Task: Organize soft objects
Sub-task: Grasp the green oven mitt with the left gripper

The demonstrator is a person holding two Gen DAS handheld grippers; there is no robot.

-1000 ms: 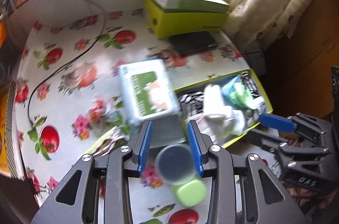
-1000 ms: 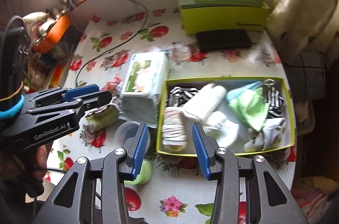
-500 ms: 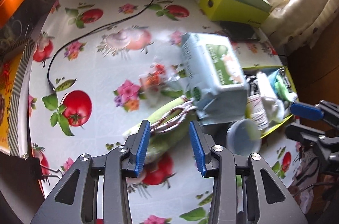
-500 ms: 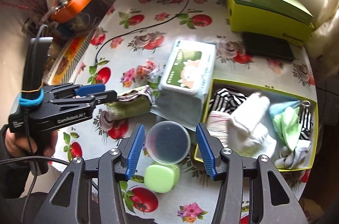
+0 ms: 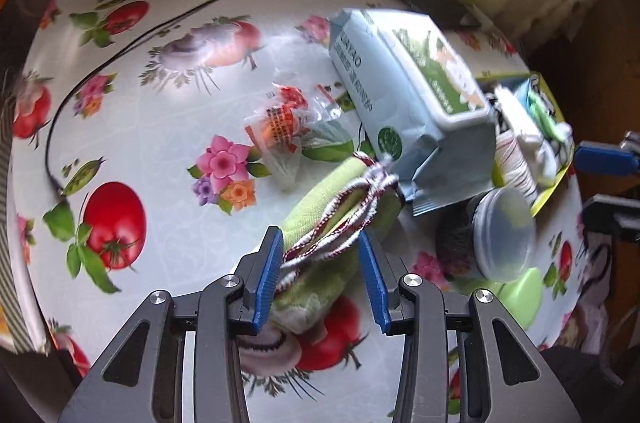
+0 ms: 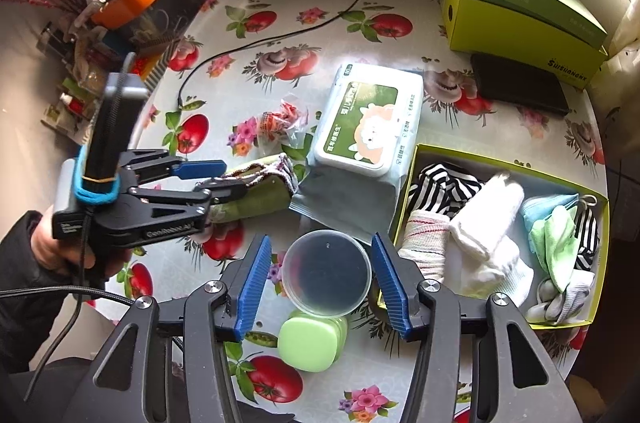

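A folded green cloth with red-and-white trim (image 5: 332,219) lies on the fruit-print tablecloth, also in the right wrist view (image 6: 256,189). My left gripper (image 5: 320,275) is open, its blue fingers on either side of the cloth's near end; in the right wrist view (image 6: 218,177) its fingers reach over the cloth. My right gripper (image 6: 322,283) is open and empty, above a clear plastic tub (image 6: 326,273). A yellow-green box (image 6: 560,179) at the right holds several rolled socks and cloths, among them a white roll (image 6: 486,219).
A pack of wet wipes (image 6: 370,121) lies beside the box and touches the cloth's far end. A small snack wrapper (image 6: 282,121), a green case (image 6: 312,343), a black cable (image 6: 280,35), a black wallet (image 6: 518,87) and a lime carton (image 6: 520,11) are on the table.
My left gripper swung left from the tub and wipes to the green cloth and closed in on it. My right gripper pulled back from the box to above the tub.
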